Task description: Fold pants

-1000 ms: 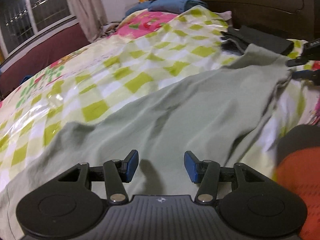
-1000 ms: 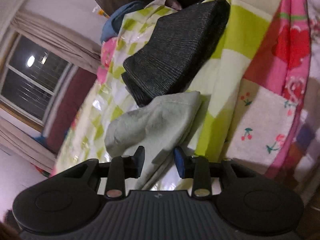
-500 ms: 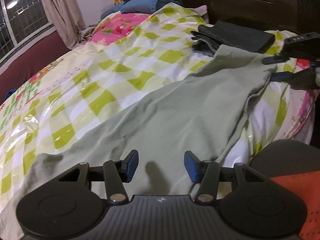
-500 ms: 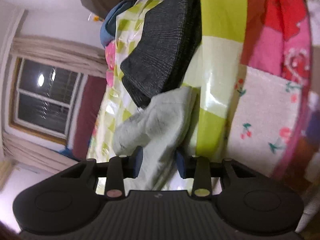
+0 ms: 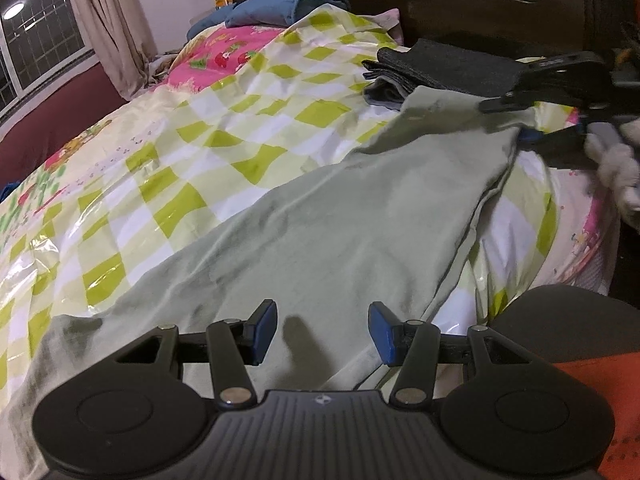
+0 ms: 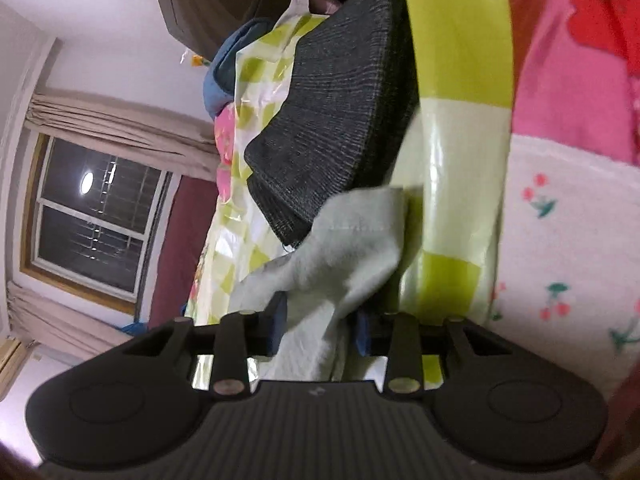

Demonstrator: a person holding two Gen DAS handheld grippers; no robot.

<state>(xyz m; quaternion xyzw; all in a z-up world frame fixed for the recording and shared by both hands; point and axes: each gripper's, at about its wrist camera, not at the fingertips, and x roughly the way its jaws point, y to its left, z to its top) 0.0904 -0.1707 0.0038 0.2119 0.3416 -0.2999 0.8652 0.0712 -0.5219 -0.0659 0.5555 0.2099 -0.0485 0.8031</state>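
Pale green pants (image 5: pixel 340 220) lie stretched across the checked bed cover, from the near left to the far right. My left gripper (image 5: pixel 322 328) hovers open just over their near part, with nothing between its blue pads. At the far end my right gripper (image 5: pixel 516 120) straddles the pants' corner. In the right wrist view that gripper (image 6: pixel 320 326) is rolled on its side and its jaws are closing. The green cloth (image 6: pixel 352 232) bunches between them, and a gap still shows beside the pads.
A folded dark grey garment (image 5: pixel 448 66) lies just beyond the pants' far end, under a dark headboard (image 5: pixel 460 0). Blue cloth (image 5: pixel 280 8) sits at the bed's head. A person's leg in orange (image 5: pixel 600 380) is at the near right, where the bed edge drops off.
The left gripper slid sideways over the pants, jaws unchanged. The right gripper rolled and sank a little, and its jaws narrowed around the pants' far corner.
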